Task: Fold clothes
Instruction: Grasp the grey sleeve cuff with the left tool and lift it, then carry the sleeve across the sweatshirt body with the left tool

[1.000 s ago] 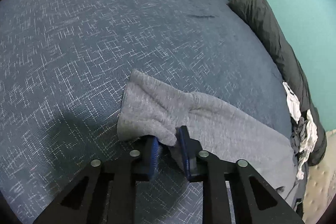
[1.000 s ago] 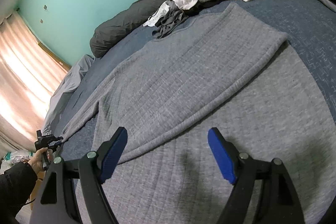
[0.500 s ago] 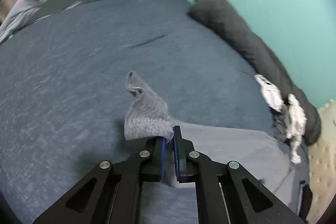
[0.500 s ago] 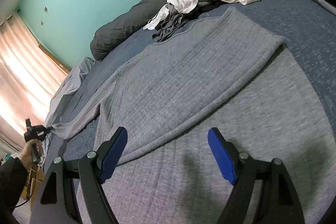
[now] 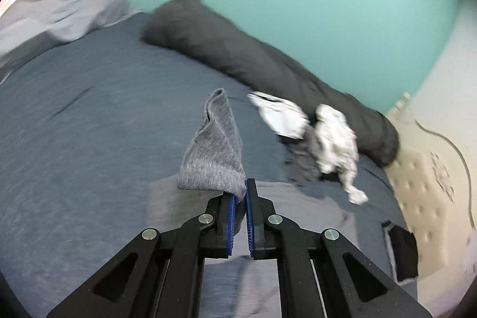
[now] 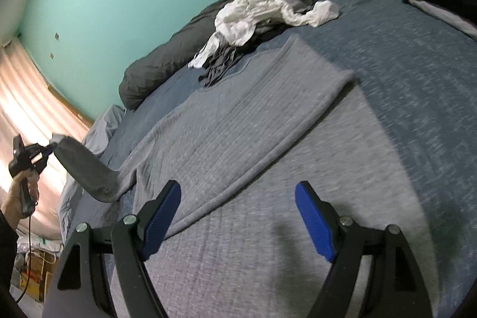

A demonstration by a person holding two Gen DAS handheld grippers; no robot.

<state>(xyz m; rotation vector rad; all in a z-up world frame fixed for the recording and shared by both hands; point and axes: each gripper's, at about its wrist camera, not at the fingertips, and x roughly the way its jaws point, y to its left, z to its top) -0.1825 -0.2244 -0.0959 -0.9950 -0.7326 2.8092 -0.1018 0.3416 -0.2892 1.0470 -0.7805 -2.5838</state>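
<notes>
Left gripper (image 5: 241, 192) pinches the cuff of the grey sweater's sleeve (image 5: 213, 151) and holds it lifted off the blue bed (image 5: 89, 109), the sleeve sloping down to the sweater (image 6: 253, 139) spread flat there. Right gripper (image 6: 238, 216) hovers over the sweater's body, its blue fingers (image 6: 313, 222) wide apart and holding nothing. Beyond lie crumpled white clothes (image 6: 268, 11) against a dark bolster (image 6: 208, 32).
</notes>
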